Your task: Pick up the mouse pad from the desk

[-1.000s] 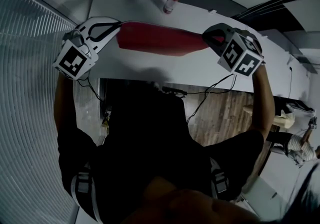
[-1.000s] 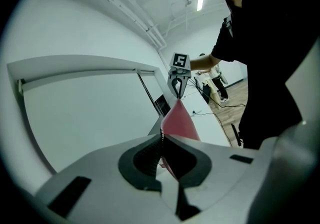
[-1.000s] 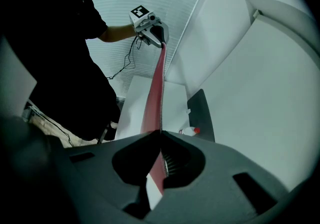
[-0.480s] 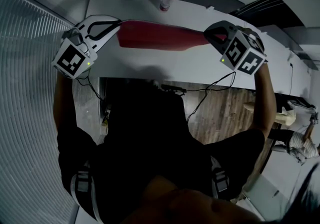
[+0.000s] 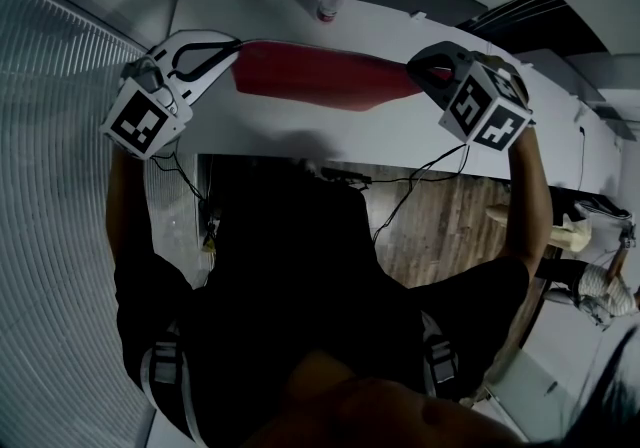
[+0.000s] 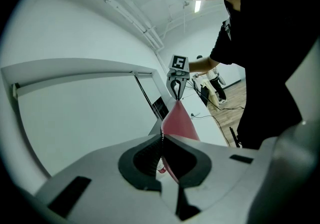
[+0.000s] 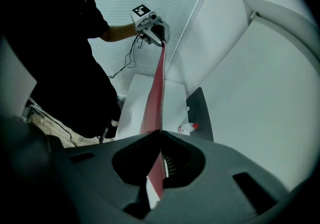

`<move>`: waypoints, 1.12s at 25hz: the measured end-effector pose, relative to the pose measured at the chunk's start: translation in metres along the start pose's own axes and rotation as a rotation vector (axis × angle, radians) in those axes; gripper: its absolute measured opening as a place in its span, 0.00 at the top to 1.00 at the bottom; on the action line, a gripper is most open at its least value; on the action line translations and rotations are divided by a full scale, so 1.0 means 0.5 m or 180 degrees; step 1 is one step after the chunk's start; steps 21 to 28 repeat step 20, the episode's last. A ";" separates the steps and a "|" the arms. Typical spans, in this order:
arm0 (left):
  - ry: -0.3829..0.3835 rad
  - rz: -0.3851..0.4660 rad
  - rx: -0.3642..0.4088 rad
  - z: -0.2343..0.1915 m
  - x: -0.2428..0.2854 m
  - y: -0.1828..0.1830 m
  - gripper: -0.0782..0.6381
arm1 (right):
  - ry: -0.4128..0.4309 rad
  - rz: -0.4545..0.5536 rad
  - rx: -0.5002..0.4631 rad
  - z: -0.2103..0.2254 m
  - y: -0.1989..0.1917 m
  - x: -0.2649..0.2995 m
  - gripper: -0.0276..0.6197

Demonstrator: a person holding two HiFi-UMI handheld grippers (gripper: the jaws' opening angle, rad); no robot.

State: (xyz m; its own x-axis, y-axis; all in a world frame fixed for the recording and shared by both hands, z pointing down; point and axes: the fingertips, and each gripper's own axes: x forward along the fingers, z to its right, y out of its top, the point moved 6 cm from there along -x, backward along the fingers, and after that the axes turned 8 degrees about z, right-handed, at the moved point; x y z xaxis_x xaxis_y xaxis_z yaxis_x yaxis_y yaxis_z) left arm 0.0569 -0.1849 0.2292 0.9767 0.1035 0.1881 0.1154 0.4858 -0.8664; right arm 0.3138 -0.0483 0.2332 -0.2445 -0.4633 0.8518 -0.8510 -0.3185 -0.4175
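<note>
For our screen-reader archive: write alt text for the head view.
A red mouse pad is held stretched over a white desk, clamped at its ends by the left gripper and the right gripper of a person seen from above. A small red-capped bottle stands near the desk's far edge.

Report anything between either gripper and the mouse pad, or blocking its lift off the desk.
Nothing visible does. The left gripper and right gripper are each shut on one end of the mouse pad, which spans between them above the desk. The bottle stands at the desk's far edge, apart.
</note>
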 end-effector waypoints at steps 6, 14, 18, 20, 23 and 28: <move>0.0008 0.0019 0.0000 -0.010 -0.017 -0.002 0.87 | 0.0013 0.0010 -0.0029 0.006 0.020 0.005 0.95; 0.0018 0.0036 0.0020 0.007 -0.008 0.001 0.87 | 0.0015 -0.0021 -0.0048 -0.004 0.007 -0.003 0.95; 0.0024 0.0035 -0.0001 -0.007 -0.028 -0.004 0.87 | 0.0019 -0.0009 -0.0065 0.004 0.030 0.004 0.95; 0.0019 0.0038 0.0000 -0.016 -0.041 -0.007 0.87 | 0.0021 -0.0010 -0.0064 0.009 0.045 0.007 0.95; 0.0019 0.0038 0.0000 -0.016 -0.041 -0.007 0.87 | 0.0021 -0.0010 -0.0064 0.009 0.045 0.007 0.95; 0.0019 0.0038 0.0000 -0.016 -0.041 -0.007 0.87 | 0.0021 -0.0010 -0.0064 0.009 0.045 0.007 0.95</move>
